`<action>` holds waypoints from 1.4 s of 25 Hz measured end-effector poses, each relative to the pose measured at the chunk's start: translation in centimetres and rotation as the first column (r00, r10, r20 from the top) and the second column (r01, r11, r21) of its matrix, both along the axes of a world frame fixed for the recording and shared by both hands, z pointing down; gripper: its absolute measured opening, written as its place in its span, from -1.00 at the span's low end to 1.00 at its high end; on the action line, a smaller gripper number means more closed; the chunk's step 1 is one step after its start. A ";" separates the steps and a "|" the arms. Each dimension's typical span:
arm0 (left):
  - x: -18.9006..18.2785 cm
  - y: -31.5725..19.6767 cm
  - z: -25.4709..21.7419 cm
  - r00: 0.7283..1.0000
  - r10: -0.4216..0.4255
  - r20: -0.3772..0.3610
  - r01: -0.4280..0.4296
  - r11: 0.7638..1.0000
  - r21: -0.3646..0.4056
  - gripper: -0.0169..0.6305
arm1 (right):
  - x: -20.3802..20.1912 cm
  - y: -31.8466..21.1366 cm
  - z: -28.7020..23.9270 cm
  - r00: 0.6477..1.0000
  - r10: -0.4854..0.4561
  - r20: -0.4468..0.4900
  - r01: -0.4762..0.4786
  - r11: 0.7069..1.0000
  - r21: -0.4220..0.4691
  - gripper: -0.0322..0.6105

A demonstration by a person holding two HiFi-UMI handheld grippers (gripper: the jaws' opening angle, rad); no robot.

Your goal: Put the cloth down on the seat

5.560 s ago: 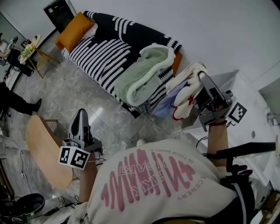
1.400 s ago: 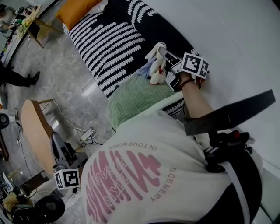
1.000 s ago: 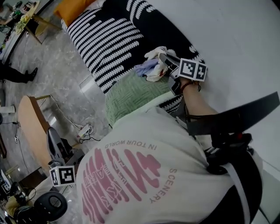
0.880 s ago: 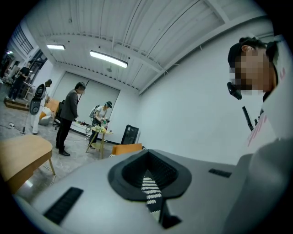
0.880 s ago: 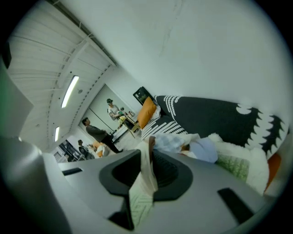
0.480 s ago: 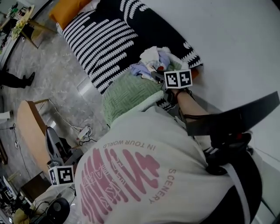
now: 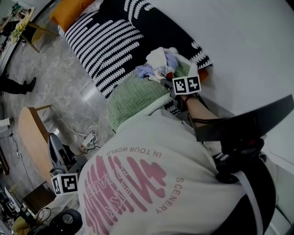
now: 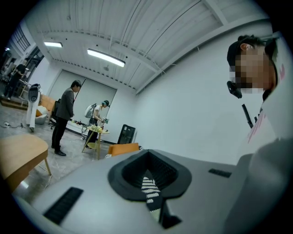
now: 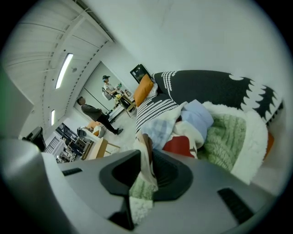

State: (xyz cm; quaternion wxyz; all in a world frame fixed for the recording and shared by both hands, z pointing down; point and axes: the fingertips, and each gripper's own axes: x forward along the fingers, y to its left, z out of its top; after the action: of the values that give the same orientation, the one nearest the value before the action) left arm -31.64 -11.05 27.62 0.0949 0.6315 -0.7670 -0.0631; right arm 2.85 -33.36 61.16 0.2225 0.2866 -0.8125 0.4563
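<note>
The cloth is a crumpled bundle of white, pale blue and red fabric. It lies on the sofa seat, which has a black-and-white striped cover, at the edge of a green blanket. My right gripper points down at it, shut on a fold of the cloth that runs between the jaws. My left gripper hangs low at the left beside a wooden chair, pointing level, jaws together with nothing in them.
An orange cushion sits at the sofa's far end. The wooden chair and a power strip with cables are on the floor at left. People stand by a small table across the room. A white wall runs behind the sofa.
My right gripper has sunk toward the sofa with the cloth, and the bundle now rests on the seat by the green blanket. The left gripper has stayed put.
</note>
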 end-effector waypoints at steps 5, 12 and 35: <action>-0.1 0.1 0.4 1.000 -0.009 -0.004 0.009 1.000 -0.012 -0.92 | 0.6 1.2 1.4 0.997 -0.040 -0.062 0.040 0.999 0.000 -0.66; 0.1 0.0 1.1 1.000 -0.004 -0.018 0.004 1.000 -0.025 -0.92 | 0.8 2.4 2.3 0.996 -0.069 -0.059 0.069 0.998 -0.002 -0.66; 0.0 0.3 1.6 0.999 -0.020 -0.029 0.019 0.999 -0.027 -0.92 | 0.6 5.2 4.2 0.943 -0.284 -0.172 0.285 0.958 -0.018 -0.66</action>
State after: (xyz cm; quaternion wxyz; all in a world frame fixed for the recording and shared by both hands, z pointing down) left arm -31.67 -10.74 29.25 0.1139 0.6217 -0.7724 -0.0629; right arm 3.49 -28.21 65.31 0.3544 0.2057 -0.8246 0.3901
